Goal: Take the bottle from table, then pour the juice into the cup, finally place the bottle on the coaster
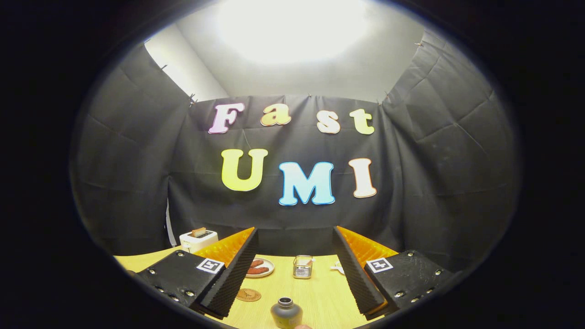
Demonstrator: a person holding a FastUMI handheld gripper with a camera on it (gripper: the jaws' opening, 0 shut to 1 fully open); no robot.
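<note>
Fingers (pixel 292 269) spread wide, level over table (pixel 320 292), bottle (pixel 286 313) between them.

Bottle (pixel 286 313) was positioned between spread fingers, coaster (pixel 248 294) to its left; cup (pixel 302 267) and plate (pixel 260 267) were set beyond (toaster (pixel 198 239) farthest left).

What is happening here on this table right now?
A person holds a gripper over a wooden table, its fingers wide open and touching nothing. A grey bottle stands between them, not yet grasped. Beyond it stands the cup; the coaster lies beside one finger. A plate of sausages and a toaster sit farther back.
</note>
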